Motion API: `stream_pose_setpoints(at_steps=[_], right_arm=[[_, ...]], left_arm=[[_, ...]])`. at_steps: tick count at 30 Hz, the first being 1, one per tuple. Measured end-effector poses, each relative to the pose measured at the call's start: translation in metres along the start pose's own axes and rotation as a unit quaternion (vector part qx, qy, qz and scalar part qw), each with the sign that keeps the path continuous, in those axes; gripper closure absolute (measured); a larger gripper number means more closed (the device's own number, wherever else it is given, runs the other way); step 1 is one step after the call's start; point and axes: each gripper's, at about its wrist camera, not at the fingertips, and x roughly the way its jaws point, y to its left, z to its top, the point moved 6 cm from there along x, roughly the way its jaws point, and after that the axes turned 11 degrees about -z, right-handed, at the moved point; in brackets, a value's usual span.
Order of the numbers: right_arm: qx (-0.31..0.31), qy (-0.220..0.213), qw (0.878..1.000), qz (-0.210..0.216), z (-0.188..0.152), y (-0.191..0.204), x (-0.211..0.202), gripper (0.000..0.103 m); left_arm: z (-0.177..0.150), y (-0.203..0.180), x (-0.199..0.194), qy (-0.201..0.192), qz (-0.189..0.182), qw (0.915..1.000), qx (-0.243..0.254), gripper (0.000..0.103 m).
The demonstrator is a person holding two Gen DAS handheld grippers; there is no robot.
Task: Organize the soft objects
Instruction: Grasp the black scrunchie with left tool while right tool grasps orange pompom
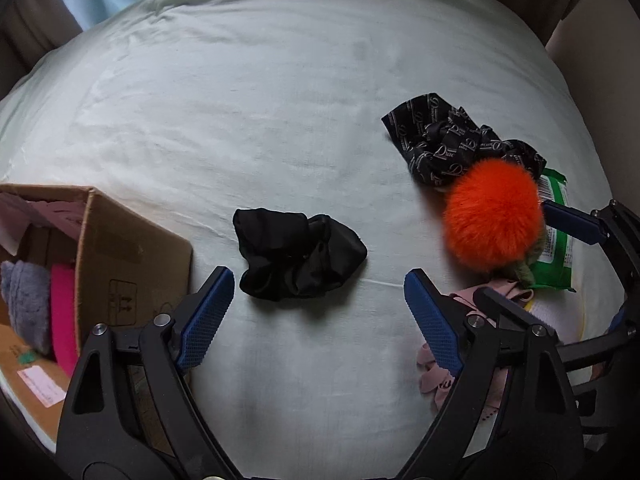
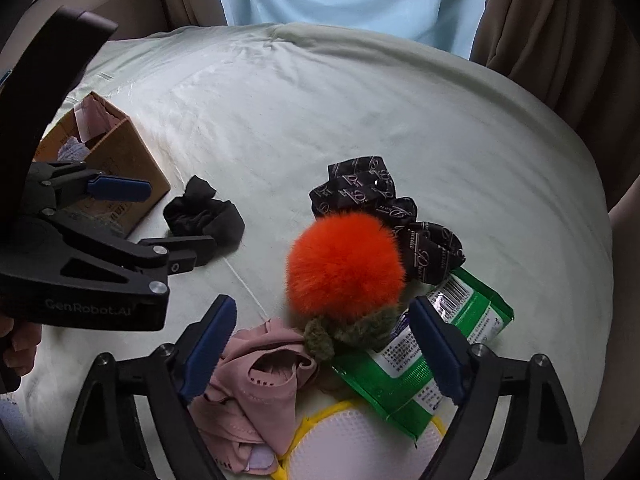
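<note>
A crumpled black cloth (image 1: 298, 254) lies on the pale bed sheet (image 1: 280, 100), just ahead of my open, empty left gripper (image 1: 318, 312); it also shows in the right wrist view (image 2: 204, 214). An orange fluffy ball (image 2: 346, 266) with an olive green trim sits just ahead of my open, empty right gripper (image 2: 322, 346); it also shows in the left wrist view (image 1: 494, 220). A black patterned cloth (image 2: 384, 208) lies behind the ball. A pink garment (image 2: 256, 384) lies under the right gripper's left finger.
An open cardboard box (image 1: 120, 252) at the left holds a grey fluffy item (image 1: 26, 300) and a pink item (image 1: 62, 312). A green packet (image 2: 432, 352) and a white mesh item with yellow trim (image 2: 352, 440) lie by the right gripper. Curtains hang beyond the bed.
</note>
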Motion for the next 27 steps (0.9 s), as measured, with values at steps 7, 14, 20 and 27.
stream_pose_setpoints(at_steps=[7,14,20,27], right_arm=[[0.019,0.019,1.000,0.007,0.008,-0.013,0.031,0.029],[0.035,0.043,0.998,0.023,0.012,-0.007,0.047,0.054],[0.049,0.043,0.998,0.022,0.006,-0.004,0.044,0.067],[0.055,0.025,0.998,0.022,0.013,-0.005,0.024,0.067]], left_arm=[[0.009,0.013,0.025,0.020,0.005,0.9998,-0.001,0.037],[0.009,0.020,0.034,0.029,-0.016,0.9994,-0.010,0.061],[0.007,0.022,0.029,0.028,-0.023,0.9993,0.002,0.077],[0.005,0.018,0.006,0.015,-0.025,0.9995,-0.006,0.078]])
